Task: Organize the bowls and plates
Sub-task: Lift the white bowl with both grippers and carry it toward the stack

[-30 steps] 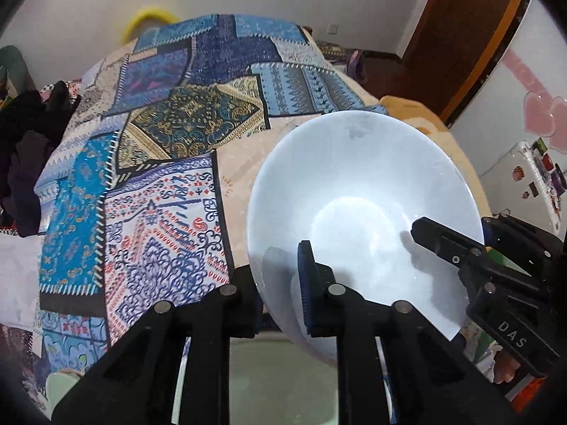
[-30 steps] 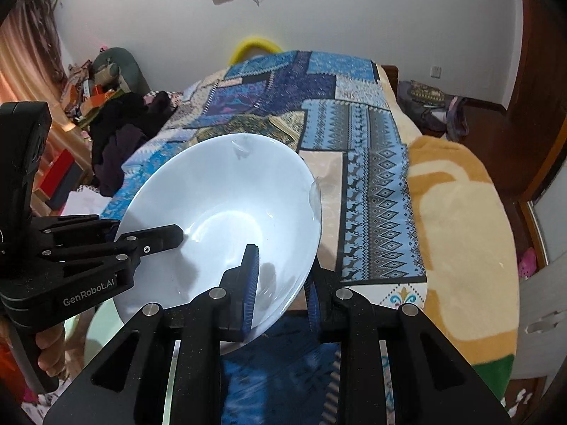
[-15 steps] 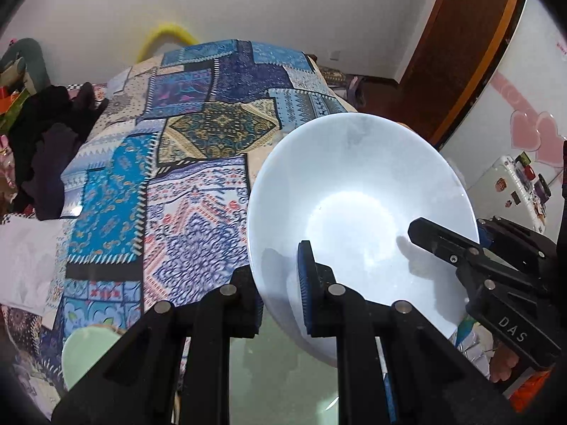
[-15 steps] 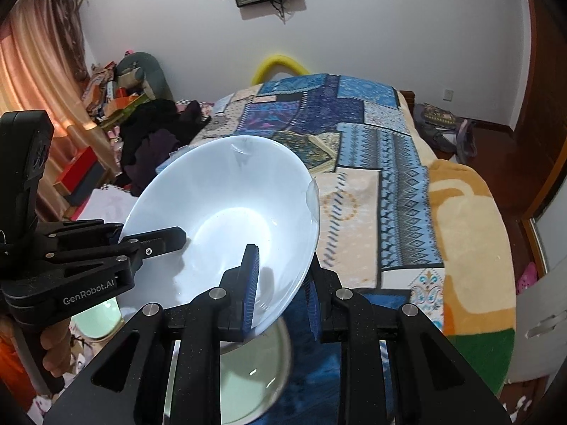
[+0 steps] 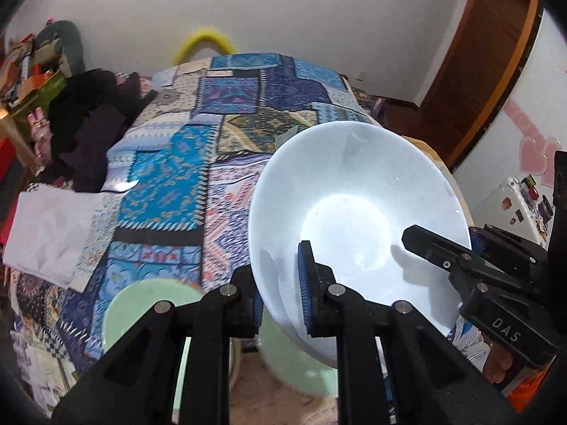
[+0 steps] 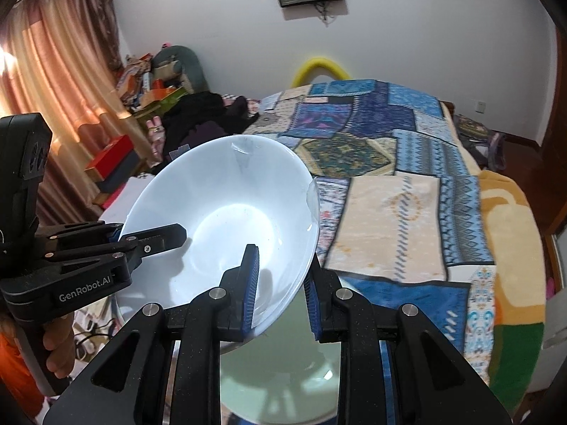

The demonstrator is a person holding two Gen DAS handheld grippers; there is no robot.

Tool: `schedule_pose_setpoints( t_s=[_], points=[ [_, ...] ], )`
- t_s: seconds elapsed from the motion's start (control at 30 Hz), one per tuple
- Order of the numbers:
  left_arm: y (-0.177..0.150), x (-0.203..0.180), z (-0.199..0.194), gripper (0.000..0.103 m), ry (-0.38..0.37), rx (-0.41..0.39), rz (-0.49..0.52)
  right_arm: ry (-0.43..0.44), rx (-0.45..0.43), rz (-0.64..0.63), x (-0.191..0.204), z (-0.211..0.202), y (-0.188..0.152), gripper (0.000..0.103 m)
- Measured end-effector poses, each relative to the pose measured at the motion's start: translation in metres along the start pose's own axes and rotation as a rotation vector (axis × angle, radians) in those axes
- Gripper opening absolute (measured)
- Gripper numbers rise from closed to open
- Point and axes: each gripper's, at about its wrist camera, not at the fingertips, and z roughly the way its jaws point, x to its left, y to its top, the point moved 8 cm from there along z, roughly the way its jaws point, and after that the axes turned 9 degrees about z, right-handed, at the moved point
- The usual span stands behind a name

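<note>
Bowl (image 5: 354, 219), white and tilted, is held in the air over the near edge of the patchwork bedspread (image 5: 198, 163); left gripper (image 5: 280, 301) pinches its near rim, right gripper (image 6: 280, 294) clamps the opposite rim, each with one pad inside; pale green plates (image 6: 283, 372) lie below it

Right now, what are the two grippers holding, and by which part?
Both hold the same round white ceramic bowl by its rim: the left gripper clamps one side of the rim and the right gripper the opposite side.
</note>
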Motion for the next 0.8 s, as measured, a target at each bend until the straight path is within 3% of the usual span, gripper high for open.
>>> schedule_pose_setpoints(
  t_s=[0.4,0.8],
  points=[
    [-0.049,0.058,-0.031,0.017,0.059,-0.018,-0.114,0.068,0.040,-0.079,0.057,0.021,-0.021,0.022],
    [-0.103,0.101,-0.027,0.017,0.092,0.043,-0.197,0.114,0.137,-0.111,0.094,0.054,-0.052,0.023]
  ],
)
